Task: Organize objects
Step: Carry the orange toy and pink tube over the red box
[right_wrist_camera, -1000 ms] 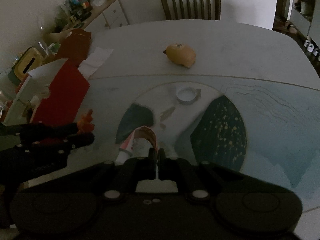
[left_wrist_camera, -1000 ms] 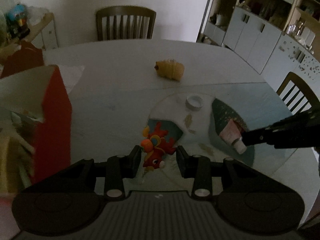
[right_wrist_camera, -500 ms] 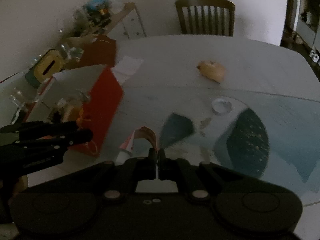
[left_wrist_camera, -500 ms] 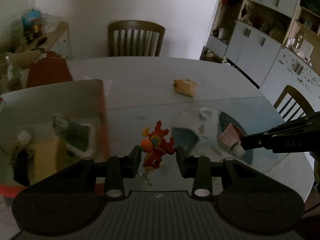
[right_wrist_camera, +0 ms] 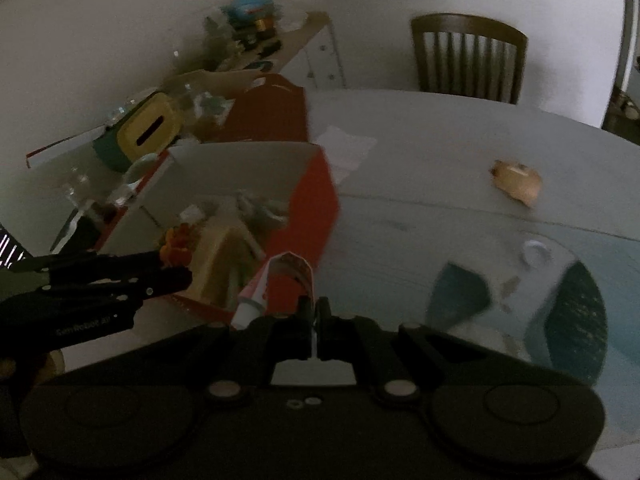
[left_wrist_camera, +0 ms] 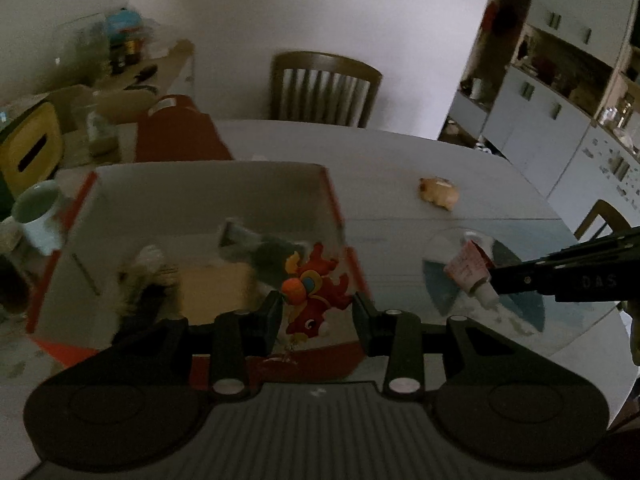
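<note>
The left gripper has its jaws pressed against the sides of a small red toy bird with an orange head, holding it clear of the table, over the near right corner of an open red box. The right gripper has its jaws nearly together, pinching the flat crimped end of a pink-and-white tube; the tube curls forward and left, its white cap pointing down beside the left finger. Seen from the left wrist, the tube hangs at the tip of the right gripper, above a clear round glass disc lying on a blue-patterned mat.

The red box sits on the left part of the pale table, white inside, and already holds several things: a grey soft item, a yellowish flat block, and a dark and pale furry lump, all too blurred to name. From the right wrist, the box lies just ahead and left of the tube, with the left gripper reaching over it.

Farther out, a tan plush toy rests alone on the table, and a small white ring-shaped lid sits on the disc. A pale mug stands left of the box. A wooden chair faces the far edge.
</note>
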`<state>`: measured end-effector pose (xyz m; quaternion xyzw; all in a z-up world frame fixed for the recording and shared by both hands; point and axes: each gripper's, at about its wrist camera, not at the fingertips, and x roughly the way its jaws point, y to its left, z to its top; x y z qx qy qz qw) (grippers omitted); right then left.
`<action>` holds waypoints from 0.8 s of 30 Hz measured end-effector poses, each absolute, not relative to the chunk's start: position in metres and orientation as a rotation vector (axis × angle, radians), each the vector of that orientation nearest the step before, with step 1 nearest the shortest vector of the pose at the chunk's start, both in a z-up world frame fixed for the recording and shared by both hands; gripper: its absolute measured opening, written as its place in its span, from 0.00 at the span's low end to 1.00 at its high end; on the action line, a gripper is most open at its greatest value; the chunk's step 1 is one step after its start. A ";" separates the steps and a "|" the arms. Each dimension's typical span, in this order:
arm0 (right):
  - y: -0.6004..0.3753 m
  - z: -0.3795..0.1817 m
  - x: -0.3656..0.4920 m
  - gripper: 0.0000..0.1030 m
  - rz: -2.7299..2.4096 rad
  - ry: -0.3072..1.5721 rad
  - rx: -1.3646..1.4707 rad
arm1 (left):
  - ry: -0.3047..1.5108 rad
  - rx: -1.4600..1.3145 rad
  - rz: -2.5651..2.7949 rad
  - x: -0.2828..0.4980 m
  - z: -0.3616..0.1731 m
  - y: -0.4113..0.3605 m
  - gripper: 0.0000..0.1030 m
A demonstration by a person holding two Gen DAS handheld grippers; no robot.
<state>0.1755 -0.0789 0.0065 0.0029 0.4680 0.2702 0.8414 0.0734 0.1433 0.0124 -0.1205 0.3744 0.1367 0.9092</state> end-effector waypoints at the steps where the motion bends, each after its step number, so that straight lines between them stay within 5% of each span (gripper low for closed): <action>1: -0.071 0.006 0.176 0.01 0.576 0.988 0.000 | 0.771 -0.252 0.289 0.070 0.013 0.149 0.36; 24: 0.037 -0.014 0.203 0.01 0.574 1.004 -0.148 | 0.740 -0.204 0.335 0.073 0.041 0.249 0.36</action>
